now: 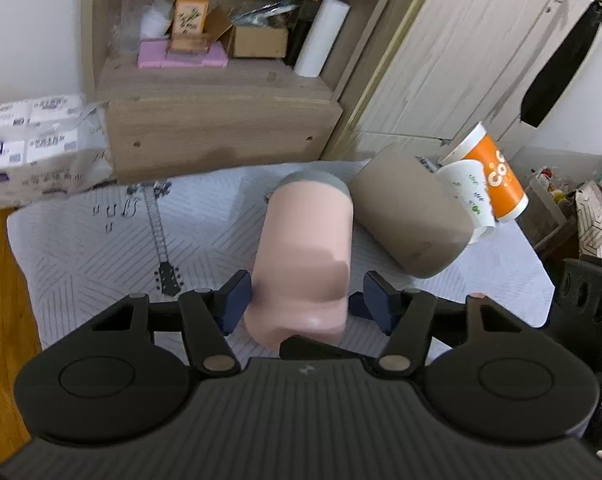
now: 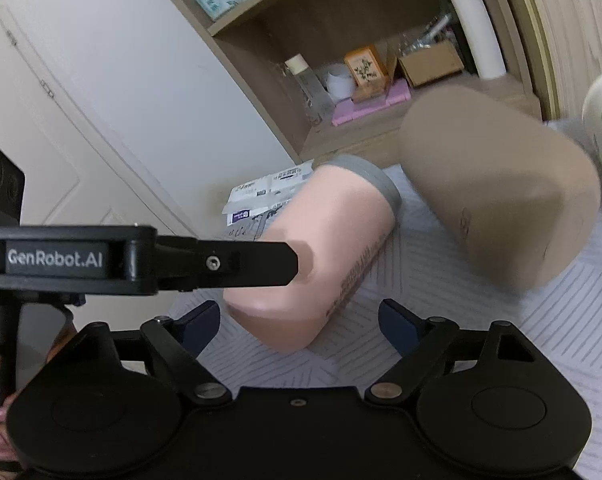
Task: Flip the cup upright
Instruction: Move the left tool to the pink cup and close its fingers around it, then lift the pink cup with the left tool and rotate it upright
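We had the left gripper (image 1: pixel 301 300) jaws open astride the smooth, rigid, probably slippery pink cup's (image 1: pixel 305 252) base; right gripper (image 2: pixel 301 324) gaped empty.

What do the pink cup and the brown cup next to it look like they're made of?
Pink cup: probably matte plastic or coated metal, with a smooth, even surface, soft sheen and a grey band at its far end. Brown cup: similar matte finish, no gloss; motion blur leaves its material open.
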The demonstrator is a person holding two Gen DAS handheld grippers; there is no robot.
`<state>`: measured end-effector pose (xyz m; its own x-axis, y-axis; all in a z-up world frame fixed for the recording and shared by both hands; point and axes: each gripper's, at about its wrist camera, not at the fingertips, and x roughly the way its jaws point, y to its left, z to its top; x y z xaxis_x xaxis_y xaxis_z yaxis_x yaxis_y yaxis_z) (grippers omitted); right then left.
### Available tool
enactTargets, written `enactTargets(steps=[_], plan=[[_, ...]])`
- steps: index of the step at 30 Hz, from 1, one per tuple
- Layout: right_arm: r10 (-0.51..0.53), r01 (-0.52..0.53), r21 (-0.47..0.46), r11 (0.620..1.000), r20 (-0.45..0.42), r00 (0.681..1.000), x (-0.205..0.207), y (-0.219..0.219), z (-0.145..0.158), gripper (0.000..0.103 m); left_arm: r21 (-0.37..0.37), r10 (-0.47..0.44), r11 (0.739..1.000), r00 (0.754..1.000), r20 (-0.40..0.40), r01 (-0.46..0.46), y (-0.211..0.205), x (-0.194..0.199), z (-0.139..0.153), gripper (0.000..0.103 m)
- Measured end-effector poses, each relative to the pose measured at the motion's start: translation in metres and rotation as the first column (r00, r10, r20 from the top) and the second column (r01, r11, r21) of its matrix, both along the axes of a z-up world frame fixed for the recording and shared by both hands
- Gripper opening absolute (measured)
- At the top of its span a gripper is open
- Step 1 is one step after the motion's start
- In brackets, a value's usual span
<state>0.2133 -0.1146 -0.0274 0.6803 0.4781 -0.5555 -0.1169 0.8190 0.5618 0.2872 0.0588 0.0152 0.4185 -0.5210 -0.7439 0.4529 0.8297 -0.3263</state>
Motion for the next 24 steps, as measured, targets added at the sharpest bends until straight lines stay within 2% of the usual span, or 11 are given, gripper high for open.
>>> enactTargets(steps=[3,5,7,17,24], plan=[[-0.012,0.012,-0.009,1.0,0.004,1.0,0.001,0.004,0.0,0.09,-0.01,0.01,1.0,1.0,-0.024,-0.01,0.001,0.002,-0.009,0.057],[-0.016,0.016,-0.007,1.0,0.004,1.0,0.003,0.005,0.0,0.082,-0.017,0.013,1.0,1.0,-0.026,-0.014,0.002,0.001,-0.01,0.056],[-0.001,0.001,-0.004,1.0,0.003,1.0,0.004,0.007,-0.001,0.071,-0.016,0.015,1.0,1.0,-0.025,-0.015,0.002,0.0,-0.01,0.056],[0.042,-0.042,-0.023,0.999,0.012,0.999,-0.006,0.006,0.002,0.07,-0.023,0.042,0.999,0.997,-0.072,-0.044,0.004,-0.009,-0.006,0.056],[0.117,-0.114,-0.076,0.991,0.036,0.992,-0.034,0.001,0.015,0.07,-0.021,0.049,0.998,0.994,-0.099,-0.051,0.0,-0.043,0.003,0.056]])
